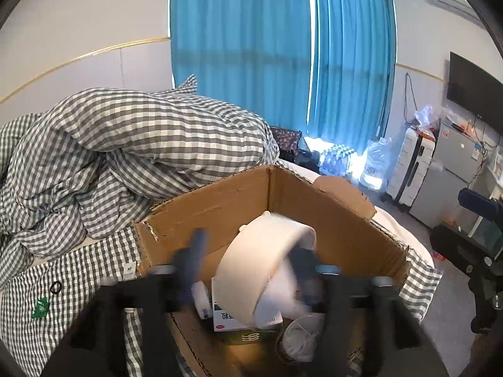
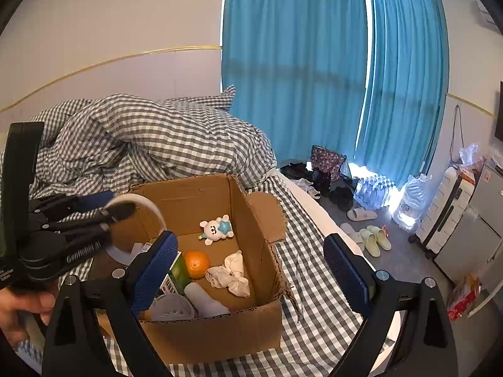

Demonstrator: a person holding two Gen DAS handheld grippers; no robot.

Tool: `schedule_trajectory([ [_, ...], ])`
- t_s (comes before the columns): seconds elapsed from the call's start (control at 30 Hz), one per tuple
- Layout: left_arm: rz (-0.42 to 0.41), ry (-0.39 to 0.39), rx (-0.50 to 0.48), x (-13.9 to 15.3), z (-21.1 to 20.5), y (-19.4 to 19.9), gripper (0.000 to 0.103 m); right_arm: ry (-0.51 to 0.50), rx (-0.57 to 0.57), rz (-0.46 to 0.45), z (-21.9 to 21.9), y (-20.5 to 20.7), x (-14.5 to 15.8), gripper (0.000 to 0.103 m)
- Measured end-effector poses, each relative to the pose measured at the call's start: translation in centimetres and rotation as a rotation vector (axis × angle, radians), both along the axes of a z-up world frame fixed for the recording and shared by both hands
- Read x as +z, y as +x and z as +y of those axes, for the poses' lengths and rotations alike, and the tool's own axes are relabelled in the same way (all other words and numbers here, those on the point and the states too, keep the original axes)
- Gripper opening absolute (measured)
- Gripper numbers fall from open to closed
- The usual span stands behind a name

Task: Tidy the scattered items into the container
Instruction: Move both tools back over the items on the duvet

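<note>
Open-topped cardboard box (image 2: pixel 220 330), cluttered floor

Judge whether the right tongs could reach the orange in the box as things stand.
Probably yes. The right tongs are open and empty, and the orange lies uncovered in the open-topped cardboard box just ahead. The green carton touching it leaves little room on that side.

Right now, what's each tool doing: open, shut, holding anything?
Left tool: shut on the white tape roll, over the cardboard box.
Right tool: open, holding nothing.
</note>
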State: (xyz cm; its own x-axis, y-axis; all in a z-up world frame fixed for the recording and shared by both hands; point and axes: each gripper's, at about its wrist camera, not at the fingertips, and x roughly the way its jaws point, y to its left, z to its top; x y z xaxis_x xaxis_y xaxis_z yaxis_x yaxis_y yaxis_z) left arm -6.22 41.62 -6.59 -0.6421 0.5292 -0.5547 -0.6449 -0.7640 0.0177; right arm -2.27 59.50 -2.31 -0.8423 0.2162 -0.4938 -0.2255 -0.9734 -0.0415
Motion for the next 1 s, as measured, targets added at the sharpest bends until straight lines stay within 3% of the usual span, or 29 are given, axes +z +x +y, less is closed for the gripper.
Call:
schedule_trajectory([
  [0.1,0.025,0.007,0.025,0.2,-0.4,0.1,0.101,0.002,0.004,0.004,-0.3,0.0,0.1,0.094],
  [0.13,0.032,0.017,0.028,0.3,-0.7,0.2,0.103,0.002,0.005,0.003,-0.4,0.0,0.1,0.094],
  [0.47,0.033,0.05,-0.003,1.2,-1.3,0.0,0.103,0.009,0.012,0.013,-1.3,0.0,0.5,0.094],
  [0.67,0.06,0.041,0.025,1.6,-3.0,0.1,0.103,0.012,0.021,0.018,-2.0,-0.1,0.8,0.094],
  [0.8,0.057,0.044,0.081,1.6,-6.4,-0.5,0.103,0.005,0.043,0.02,-3.3,-0.6,0.9,0.094],
  [1.0,0.067,0.043,0.226,1.5,-14.9,-1.8,0.103,-0.004,0.121,0.038,-7.7,-2.5,0.9,0.1],
])
